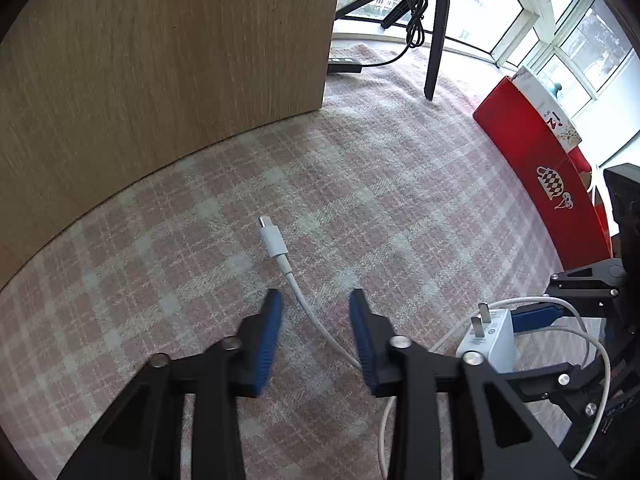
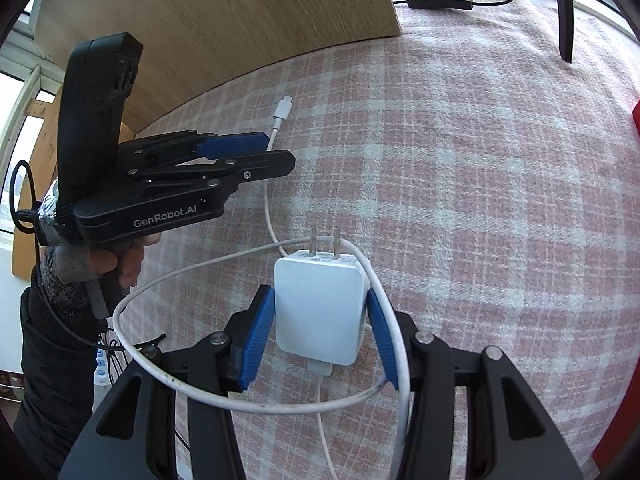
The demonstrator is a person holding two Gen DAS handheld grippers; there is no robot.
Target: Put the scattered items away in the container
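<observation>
Gripping the white charger (image 2: 320, 312) above the checked table (image 2: 480, 200), right hand-held gripper (image 2: 320, 336) pads touch its sides; only this view shows them. Left hand-held gripper (image 1: 316, 312) straddles the white cable (image 1: 312, 312), pads apart.

Pink-and-white checked cloth (image 1: 400, 184), spreading across the middle and lower part of both views. Pale wooden panel (image 1: 160, 60), standing upright on it and filling the upper left. Black stand leg (image 1: 438, 40), slanting down onto the cloth at upper right of centre, with a coiled black cord (image 1: 416, 20) hanging just beside it. Flat black switch box (image 2: 440, 1) with a row of buttons, lying at the top edge, its cord trailing off rightward. Bright windows (image 1: 580, 40), curving along the upper right corner.
</observation>
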